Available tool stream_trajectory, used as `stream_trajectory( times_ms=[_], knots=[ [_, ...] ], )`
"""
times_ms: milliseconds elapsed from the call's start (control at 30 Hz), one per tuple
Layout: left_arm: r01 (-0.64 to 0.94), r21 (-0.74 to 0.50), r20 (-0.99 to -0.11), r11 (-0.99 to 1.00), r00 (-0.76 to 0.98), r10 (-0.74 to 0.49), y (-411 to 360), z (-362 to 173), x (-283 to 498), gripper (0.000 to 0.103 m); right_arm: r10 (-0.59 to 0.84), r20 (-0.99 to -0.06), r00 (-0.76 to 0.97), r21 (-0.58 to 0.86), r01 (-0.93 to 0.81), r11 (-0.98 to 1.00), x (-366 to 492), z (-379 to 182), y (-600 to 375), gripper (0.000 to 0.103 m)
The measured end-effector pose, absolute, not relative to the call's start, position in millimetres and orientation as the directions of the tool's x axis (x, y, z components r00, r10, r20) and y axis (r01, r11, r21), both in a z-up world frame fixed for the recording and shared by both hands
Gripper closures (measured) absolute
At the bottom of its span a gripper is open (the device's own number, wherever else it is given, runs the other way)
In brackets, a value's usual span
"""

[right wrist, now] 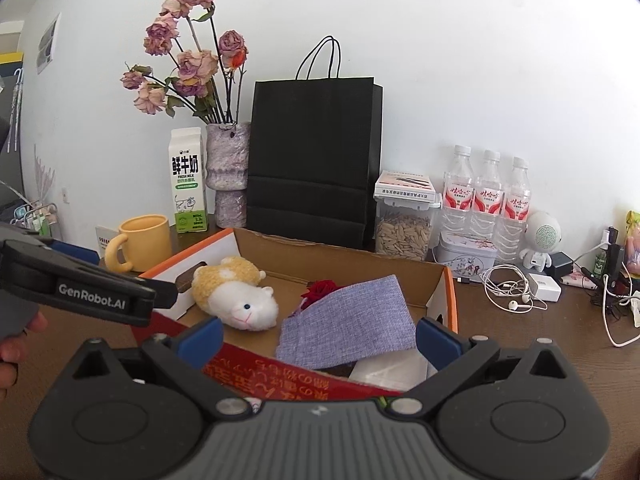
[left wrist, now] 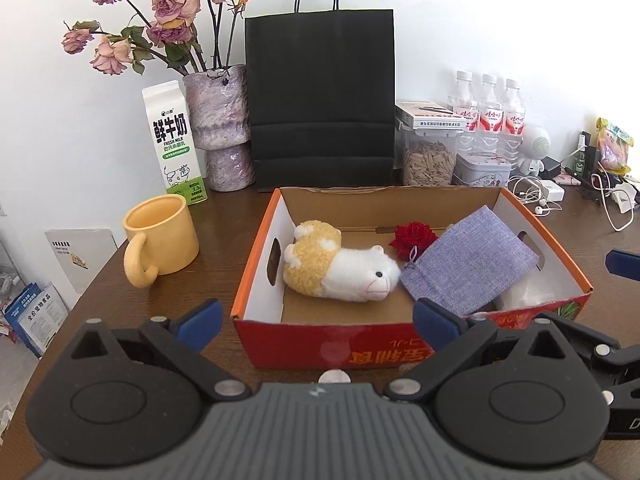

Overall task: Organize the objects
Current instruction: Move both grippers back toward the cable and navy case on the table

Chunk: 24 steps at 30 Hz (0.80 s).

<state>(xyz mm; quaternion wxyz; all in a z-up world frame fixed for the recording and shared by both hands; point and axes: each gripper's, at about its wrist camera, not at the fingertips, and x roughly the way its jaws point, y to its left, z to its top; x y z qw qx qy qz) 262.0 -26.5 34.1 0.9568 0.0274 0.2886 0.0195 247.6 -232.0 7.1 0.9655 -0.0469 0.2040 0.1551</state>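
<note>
Left gripper [left wrist: 318, 322]: black linkage arms, round black pivot housings, silver screws, grey ribbed base, blue fingertip pads [left wrist: 199, 320]. Right gripper [right wrist: 319, 334]: identical build. White "GenRobot.AI" lettering marks the left gripper's black side.

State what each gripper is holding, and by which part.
Nothing. The left gripper and right gripper are both open and empty, in front of the box.

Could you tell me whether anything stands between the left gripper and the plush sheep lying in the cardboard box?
Only the box's near wall stands between the open left gripper and the plush sheep. From above, nothing visible covers it.
</note>
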Motion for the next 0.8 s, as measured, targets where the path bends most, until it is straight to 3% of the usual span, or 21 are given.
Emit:
stream_trajectory(
  times_ms=[800],
  knots=[
    [-0.031, 0.06, -0.571, 0.998, 0.819, 0.06, 14.6, 16.1, 153.1, 0.0, 0.236, -0.491, 0.839, -0.02, -0.282, 0.959, 140.3, -11.1, -197.7, 0.0]
  ],
)
